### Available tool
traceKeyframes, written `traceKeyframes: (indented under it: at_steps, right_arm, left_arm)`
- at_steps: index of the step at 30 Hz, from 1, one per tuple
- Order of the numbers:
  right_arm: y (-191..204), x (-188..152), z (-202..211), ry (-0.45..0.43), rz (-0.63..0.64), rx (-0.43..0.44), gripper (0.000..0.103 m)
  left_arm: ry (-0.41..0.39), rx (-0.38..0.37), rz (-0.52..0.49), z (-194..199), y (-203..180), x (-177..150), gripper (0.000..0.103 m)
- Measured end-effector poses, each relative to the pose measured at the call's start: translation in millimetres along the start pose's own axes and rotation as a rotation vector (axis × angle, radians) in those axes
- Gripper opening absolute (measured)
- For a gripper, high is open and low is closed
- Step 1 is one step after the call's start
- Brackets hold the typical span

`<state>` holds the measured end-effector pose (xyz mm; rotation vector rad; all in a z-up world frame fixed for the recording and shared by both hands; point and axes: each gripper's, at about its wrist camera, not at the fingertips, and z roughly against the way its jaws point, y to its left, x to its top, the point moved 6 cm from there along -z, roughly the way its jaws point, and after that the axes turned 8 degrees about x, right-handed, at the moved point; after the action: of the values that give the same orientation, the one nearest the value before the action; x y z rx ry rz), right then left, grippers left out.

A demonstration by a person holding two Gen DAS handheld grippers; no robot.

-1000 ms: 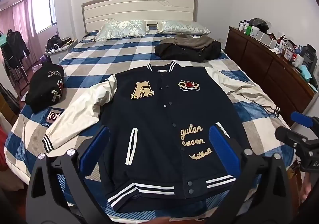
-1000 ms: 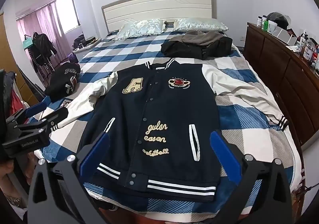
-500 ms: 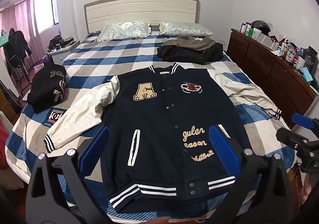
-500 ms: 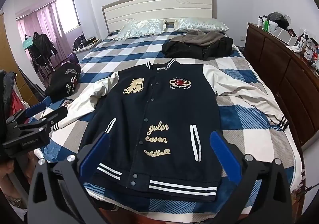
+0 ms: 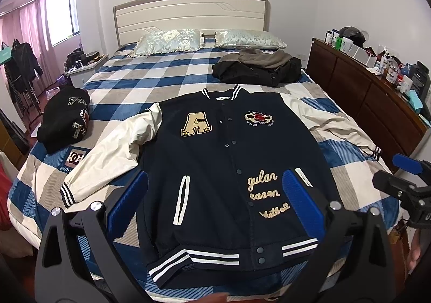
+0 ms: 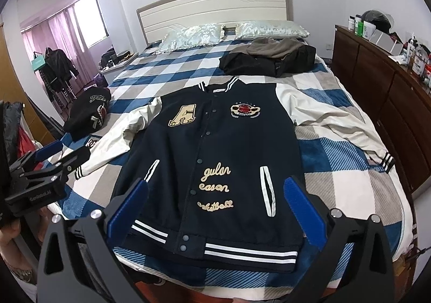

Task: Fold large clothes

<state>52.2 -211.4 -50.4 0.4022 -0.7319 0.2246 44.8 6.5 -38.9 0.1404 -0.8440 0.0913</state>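
A big dark blue jacket (image 5: pixel 231 168) with cream sleeves lies flat, front up, on the checked bed (image 5: pixel 167 79). Its striped bottom edge is at the foot of the bed. The left gripper (image 5: pixel 215 203) and the right gripper (image 6: pixel 214 204) hang above that edge, jaws spread wide, holding nothing. A dark pile of clothes (image 5: pixel 258 71) sits beyond the jacket's collar.

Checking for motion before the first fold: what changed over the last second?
Almost nothing. The left hand-held gripper drifted slightly, so the varsity jacket sits a little lower in its view. The right hand-held gripper barely moved. Both stay open, holding nothing; the jacket stays flat, sleeves spread.
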Motion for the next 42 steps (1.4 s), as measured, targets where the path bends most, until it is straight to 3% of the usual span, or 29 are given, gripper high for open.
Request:
traceKeyframes:
  at_steps: [14,22,29,33,42]
  right_arm:
    - [-2,1,0,0.0,0.002,-0.005,0.099]
    - [-2,0,0,-0.031,0.046,-0.05,0.099]
    - [-5,-1,-6,-0.002,0.016,0.002,0.099]
    - [-4,1,-7,0.006,0.005,0.084,0.099]
    - [-6,9,-5,-0.04,0.001,0.197,0.099]
  left_arm:
    - [-0.006,0.004,-0.01,0,-2,-1,0.098]
    - [-0.002,0.004,-0.015,-1,-4,-3,0.098]
    - [0.001,0.005,-0.024,-2,-4,-4,0.098]
    - [0.0,-0.004,-0.039,-2,-6,-5,0.098]
    - [0.016,-0.006,-0.059,-12,-14,-5,0.098]
